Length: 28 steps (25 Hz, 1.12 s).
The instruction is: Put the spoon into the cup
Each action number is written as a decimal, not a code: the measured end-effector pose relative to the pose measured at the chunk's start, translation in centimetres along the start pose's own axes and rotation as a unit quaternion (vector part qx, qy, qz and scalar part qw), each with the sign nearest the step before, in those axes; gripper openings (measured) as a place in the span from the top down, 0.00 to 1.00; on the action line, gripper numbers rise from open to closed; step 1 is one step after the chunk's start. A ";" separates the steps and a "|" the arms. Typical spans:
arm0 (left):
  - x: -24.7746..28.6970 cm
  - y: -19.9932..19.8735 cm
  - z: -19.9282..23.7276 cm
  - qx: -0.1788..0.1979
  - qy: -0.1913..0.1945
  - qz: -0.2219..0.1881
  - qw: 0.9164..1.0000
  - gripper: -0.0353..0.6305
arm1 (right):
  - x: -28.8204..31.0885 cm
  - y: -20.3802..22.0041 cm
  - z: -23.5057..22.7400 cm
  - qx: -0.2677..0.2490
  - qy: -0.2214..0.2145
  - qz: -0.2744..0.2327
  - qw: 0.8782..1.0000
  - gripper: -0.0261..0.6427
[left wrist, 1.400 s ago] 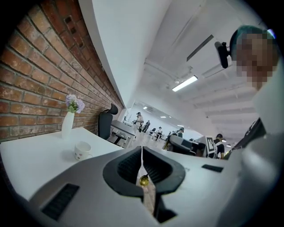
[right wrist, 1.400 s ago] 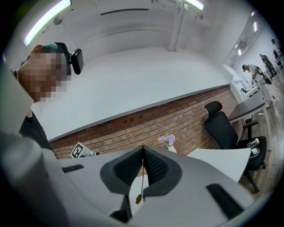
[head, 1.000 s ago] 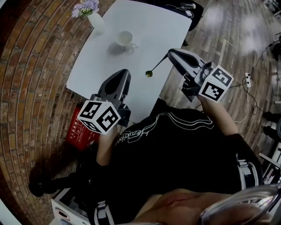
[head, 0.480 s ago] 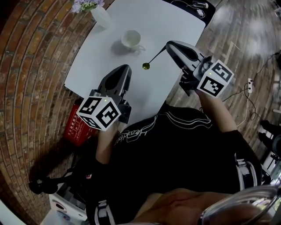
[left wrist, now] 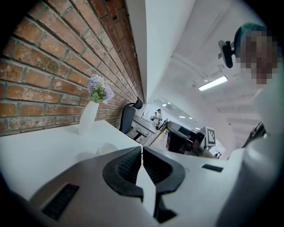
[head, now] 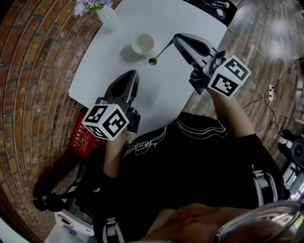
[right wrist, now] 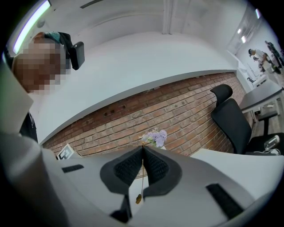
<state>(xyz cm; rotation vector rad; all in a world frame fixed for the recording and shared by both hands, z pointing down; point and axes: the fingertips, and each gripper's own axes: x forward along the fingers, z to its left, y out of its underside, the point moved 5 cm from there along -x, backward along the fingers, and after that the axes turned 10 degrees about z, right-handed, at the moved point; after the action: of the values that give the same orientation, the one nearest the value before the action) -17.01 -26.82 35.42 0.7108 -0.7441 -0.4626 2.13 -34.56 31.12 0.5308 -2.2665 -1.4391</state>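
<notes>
A white cup [head: 143, 45] stands on the white table [head: 190, 23], towards its far side. My right gripper [head: 175, 39] is shut on the handle of a thin spoon [head: 161, 52]. The spoon hangs slanted down to the left, and its small bowl sits just off the cup's near right rim. In the right gripper view the spoon [right wrist: 140, 177] runs down between the closed pads of that gripper [right wrist: 143, 148]. My left gripper [head: 133, 73] hovers over the table's near part, shut and with nothing in it. Its closed jaws [left wrist: 142, 148] point towards the cup [left wrist: 108, 148], which shows faintly.
A white vase with purple flowers [head: 108, 16] stands at the table's far left corner, beside the brick wall [left wrist: 53, 71]. A black chair [head: 213, 7] is behind the table's far right corner. A red object [head: 83, 137] lies on the floor by the table's near left edge.
My right gripper has carried the spoon left and away from me, bringing its bowl from mid-table to beside the cup. The left gripper has edged slightly forward.
</notes>
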 end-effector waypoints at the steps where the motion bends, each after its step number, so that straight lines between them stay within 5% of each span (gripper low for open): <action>1: 0.2 0.0 0.3 -0.002 -0.001 0.001 1.000 0.93 | 0.4 0.0 -0.4 -0.001 0.001 0.001 1.000 0.96; 13: 1.8 0.7 3.5 -0.031 -0.017 0.018 0.999 0.93 | 5.2 0.7 -4.5 0.002 0.019 0.011 1.000 0.96; 28: 4.8 2.6 8.9 -0.080 -0.043 0.049 0.995 0.93 | 12.1 5.4 -9.7 0.008 0.019 0.083 0.996 0.96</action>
<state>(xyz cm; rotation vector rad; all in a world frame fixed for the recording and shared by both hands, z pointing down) -20.17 -31.66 44.17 0.5044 -0.8091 -0.4594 -3.62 -45.99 41.39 0.3615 -2.2365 -1.3210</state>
